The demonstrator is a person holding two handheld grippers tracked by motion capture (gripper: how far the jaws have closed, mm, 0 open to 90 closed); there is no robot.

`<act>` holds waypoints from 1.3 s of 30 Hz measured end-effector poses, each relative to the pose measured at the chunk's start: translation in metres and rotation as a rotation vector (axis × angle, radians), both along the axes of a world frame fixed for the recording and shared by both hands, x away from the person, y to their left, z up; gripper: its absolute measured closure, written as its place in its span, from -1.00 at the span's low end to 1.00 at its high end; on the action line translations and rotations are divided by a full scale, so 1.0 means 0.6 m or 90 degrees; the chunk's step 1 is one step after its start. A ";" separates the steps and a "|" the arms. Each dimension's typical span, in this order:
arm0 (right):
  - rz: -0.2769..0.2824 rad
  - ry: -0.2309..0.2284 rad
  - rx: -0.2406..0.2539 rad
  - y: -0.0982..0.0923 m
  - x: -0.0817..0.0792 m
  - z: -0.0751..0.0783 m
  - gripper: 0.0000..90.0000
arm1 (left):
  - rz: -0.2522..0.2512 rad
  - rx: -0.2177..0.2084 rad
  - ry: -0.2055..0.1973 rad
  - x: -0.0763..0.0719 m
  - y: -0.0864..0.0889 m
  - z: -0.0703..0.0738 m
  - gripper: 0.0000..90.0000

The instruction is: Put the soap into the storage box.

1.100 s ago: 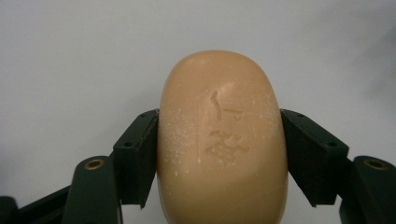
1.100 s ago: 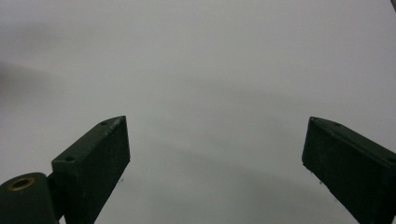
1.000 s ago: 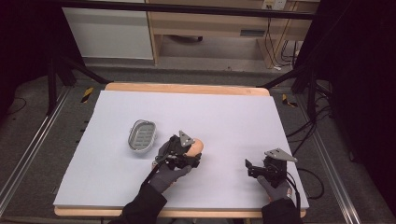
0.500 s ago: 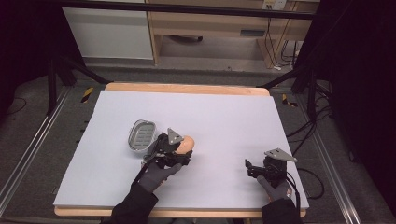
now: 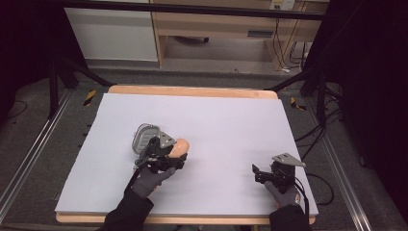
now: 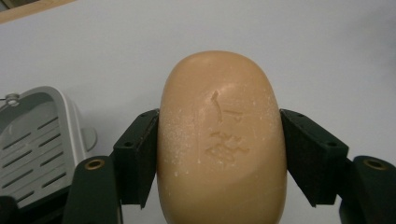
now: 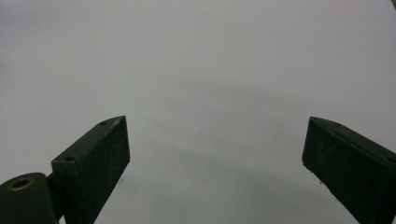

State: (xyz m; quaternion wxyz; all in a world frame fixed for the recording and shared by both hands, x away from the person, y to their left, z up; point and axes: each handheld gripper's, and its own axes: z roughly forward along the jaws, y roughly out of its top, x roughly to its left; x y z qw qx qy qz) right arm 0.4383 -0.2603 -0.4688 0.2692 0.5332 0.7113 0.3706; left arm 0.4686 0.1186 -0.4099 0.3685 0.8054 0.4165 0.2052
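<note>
— Soap point(image 6: 222, 140), tan and oval, is seen clamped between the black jaws of the left tongs point(image 6: 222, 154); both pads are pressed flat against its sides. Can any writing be read on it?

— Characters are stamped into its upper face, but they cannot be made out as letters or a brand. Fine white specks are scattered over the surface.

— Where is the bar placed?

— From the high view it is held over the white tabletop point(image 5: 231, 120), left of the middle, just beside a grey soap dish point(image 5: 144, 137). The dish's slotted insert is shown at the left edge of the left gripper view point(image 6: 32, 149). Whether the bar is touching the tabletop cannot be told.

— And the other hand?

— The right tongs point(image 7: 215, 158) are held wide apart with nothing between the jaws, and plain white tabletop is seen beyond them. In the high view they point(image 5: 257, 173) are found near the front right corner, well apart from the soap point(image 5: 179, 146).
</note>
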 end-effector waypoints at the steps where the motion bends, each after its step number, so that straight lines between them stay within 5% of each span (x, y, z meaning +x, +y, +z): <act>1: 0.000 -0.001 -0.001 0.000 0.000 0.000 -0.83 | 0.003 -0.002 -0.001 0.000 0.004 0.001 -0.29; 31: 0.011 -0.001 -0.009 0.003 0.003 -0.001 -0.83 | 0.114 -0.041 -0.015 0.036 0.117 0.020 -0.29; 39: 0.012 0.001 -0.008 0.005 0.004 -0.002 -0.83 | 0.129 -0.037 -0.009 0.052 0.126 0.011 -0.29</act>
